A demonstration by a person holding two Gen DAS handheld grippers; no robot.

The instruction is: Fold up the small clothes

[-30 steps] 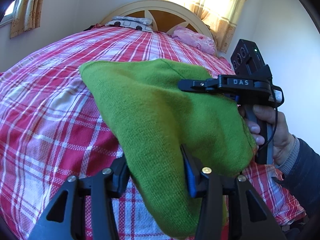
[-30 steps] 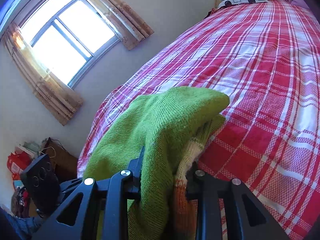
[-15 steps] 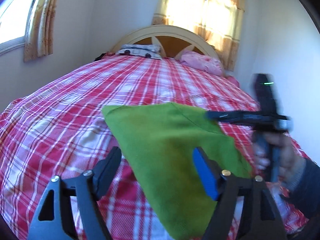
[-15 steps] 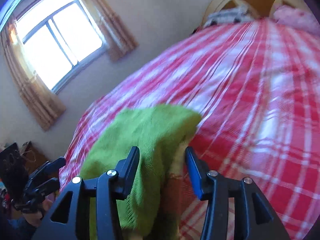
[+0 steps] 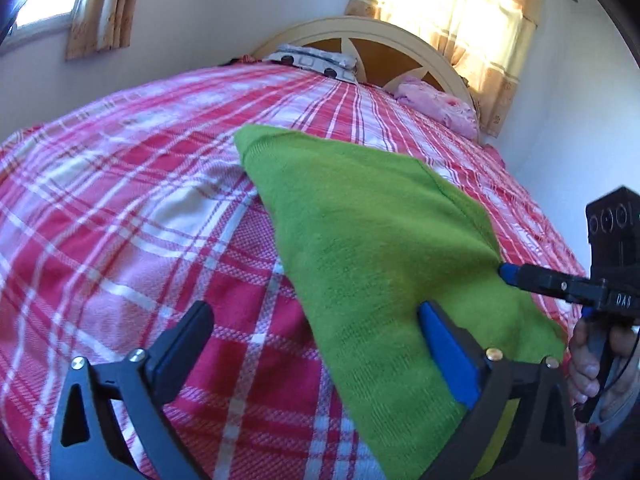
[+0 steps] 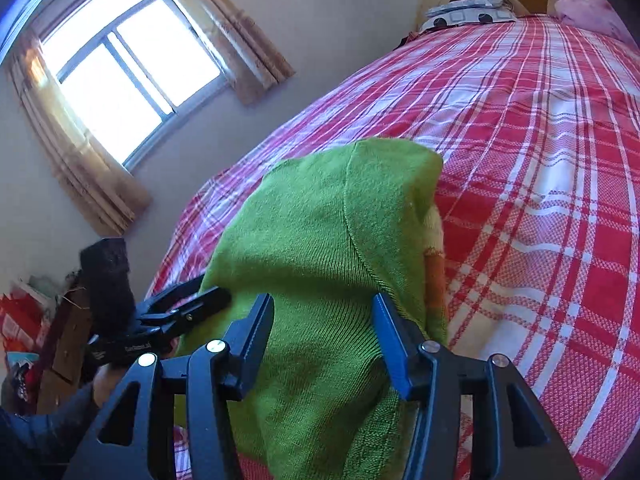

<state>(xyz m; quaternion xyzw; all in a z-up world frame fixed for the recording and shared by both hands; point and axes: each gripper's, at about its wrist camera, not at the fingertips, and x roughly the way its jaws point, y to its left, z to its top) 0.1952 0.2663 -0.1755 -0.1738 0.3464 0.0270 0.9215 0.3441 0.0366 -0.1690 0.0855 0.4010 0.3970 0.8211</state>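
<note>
Left claw (image 5: 316, 338): released, jaws opening wide; green knit garment (image 5: 372, 248) lies past its right finger, touching it.
Right claw (image 6: 324, 324): released, jaws opening; garment between them, pads not pressing.
Garment: folded on the bed (image 5: 120, 208), ahead of both claws.
Risk: knit may snag a withdrawing finger, dragging the fold open.

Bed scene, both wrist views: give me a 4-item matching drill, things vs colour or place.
Things:
1. knit garment
2. bedspread
3. pink pillow
4. left gripper

Descriptions:
A. red and white plaid
B. fingers opening, wide apart
C. by the headboard
D. green, lying on the bed

Pairs: 1-D, 2-A, 3-C, 4-B
</note>
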